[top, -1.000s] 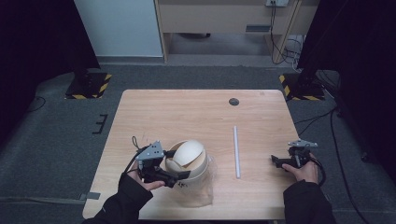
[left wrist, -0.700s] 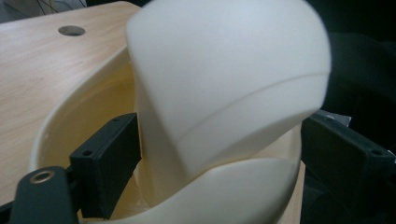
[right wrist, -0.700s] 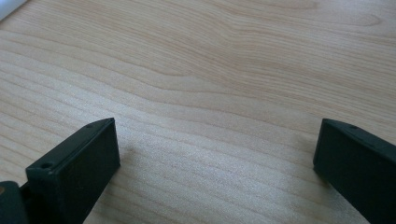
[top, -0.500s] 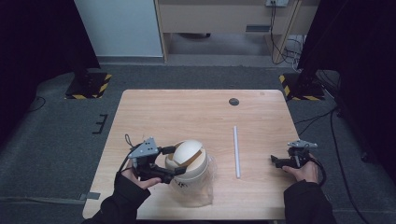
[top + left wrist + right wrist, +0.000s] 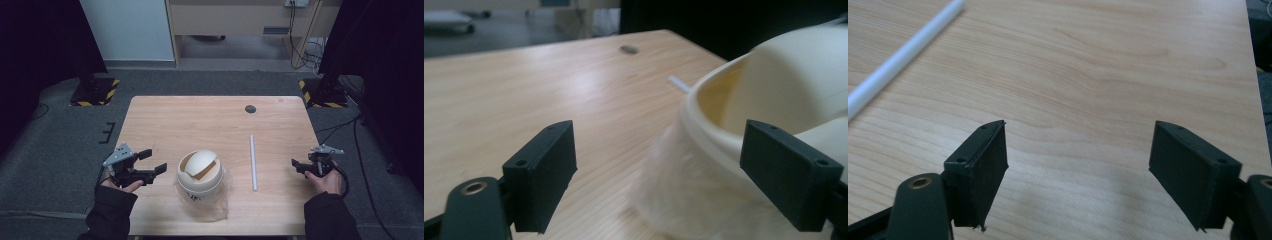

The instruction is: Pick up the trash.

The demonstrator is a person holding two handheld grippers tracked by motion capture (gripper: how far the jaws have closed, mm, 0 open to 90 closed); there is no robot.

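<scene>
The lower part of the cream swing-lid bin (image 5: 199,172) is veiled by its crinkled clear plastic liner (image 5: 220,197), and in my left gripper view the bin (image 5: 784,100) runs off the right edge with the liner a blur under its rim. It stands upright on the wooden table (image 5: 200,120) near the front edge, dome up, the flap's opening facing toward me and the left. My left gripper (image 5: 150,162) sits just left of it, apart from it, jaws spread wide with nothing between them. My right gripper (image 5: 299,166) rests near the right edge, jaws apart over bare wood, having just been closing. The white tube (image 5: 253,161) lies between bin and right gripper, its long axis running away from me
</scene>
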